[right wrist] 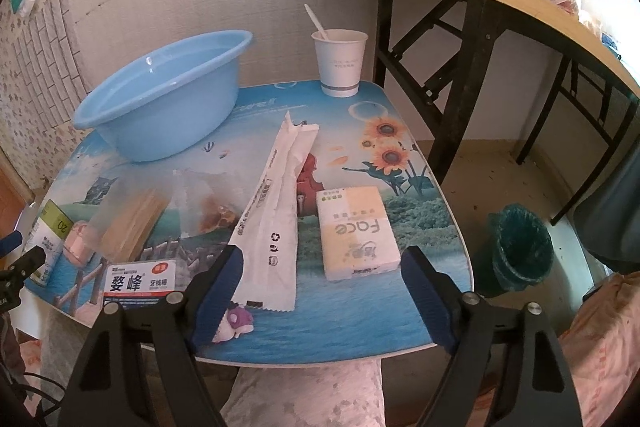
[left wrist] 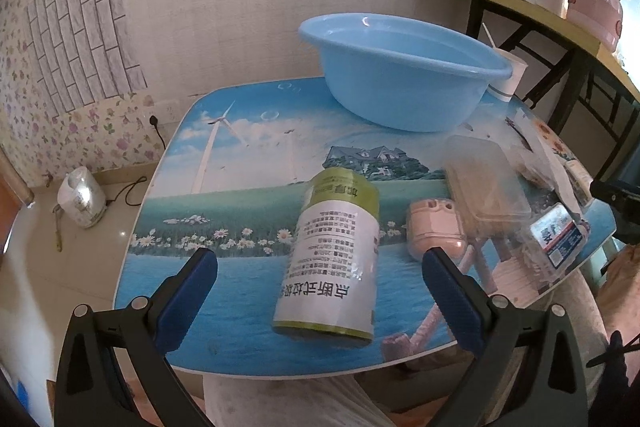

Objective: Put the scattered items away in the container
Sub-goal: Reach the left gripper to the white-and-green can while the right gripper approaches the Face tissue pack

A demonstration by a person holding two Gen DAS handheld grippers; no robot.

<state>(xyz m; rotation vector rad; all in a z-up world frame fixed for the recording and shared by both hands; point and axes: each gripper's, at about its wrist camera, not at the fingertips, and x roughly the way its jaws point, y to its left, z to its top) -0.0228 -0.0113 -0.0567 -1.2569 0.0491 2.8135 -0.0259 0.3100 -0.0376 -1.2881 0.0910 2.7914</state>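
Note:
An empty light-blue basin stands at the back of the small picture-printed table. A green-and-white roll of bags lies on its side near the front edge, in line with the gap of my left gripper, whose jaws stand wide open and clear of it. Right of the roll lie a pink holder, a clear box and a floss box. My right gripper is open above a white paper wrapper and a tissue pack.
A paper cup with a spoon stands at the back of the table. A small clear bag lies mid-table. A green bin sits on the floor to the right, beside a black-legged wooden table. A person's legs are below the front edge.

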